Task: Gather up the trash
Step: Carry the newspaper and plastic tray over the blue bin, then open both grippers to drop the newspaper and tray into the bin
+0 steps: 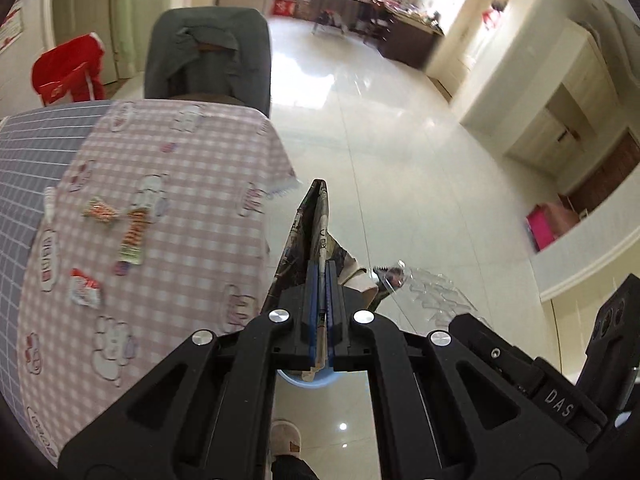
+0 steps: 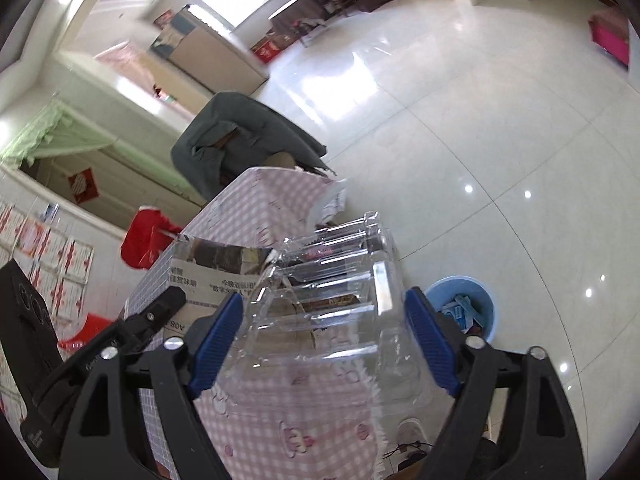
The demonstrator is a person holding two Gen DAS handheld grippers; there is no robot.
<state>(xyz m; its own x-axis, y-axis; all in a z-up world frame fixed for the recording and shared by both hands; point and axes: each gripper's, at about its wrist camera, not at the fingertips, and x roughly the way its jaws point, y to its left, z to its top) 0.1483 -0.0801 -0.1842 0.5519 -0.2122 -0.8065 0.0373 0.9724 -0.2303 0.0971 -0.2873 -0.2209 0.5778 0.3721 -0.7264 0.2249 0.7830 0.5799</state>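
**A:** What did you have nearest the cameras?

**B:** On my left, the left gripper [image 1: 320,280] was clamped tight on a folded printed paper [image 1: 308,232] that stood up between its blue pads, out past the table's edge above the floor. On my right, the right gripper [image 2: 324,320] had its jaws spread wide around a clear plastic tray [image 2: 336,300]. I couldn't say for sure that the pads [image 2: 218,336] were pressing on it; the one nearer the bin seemed to stand just off its wall.

**A:** And farther out?

**B:** Just below, beside the table, I saw a blue bin [image 2: 486,300] with some scraps in it already. On the pink checked tablecloth [image 1: 180,152] several small wrappers [image 1: 132,236] lay loose, well apart from both tools. Beyond the table stood a chair draped in grey cloth [image 1: 208,56], then the glossy tiled floor [image 1: 400,140].
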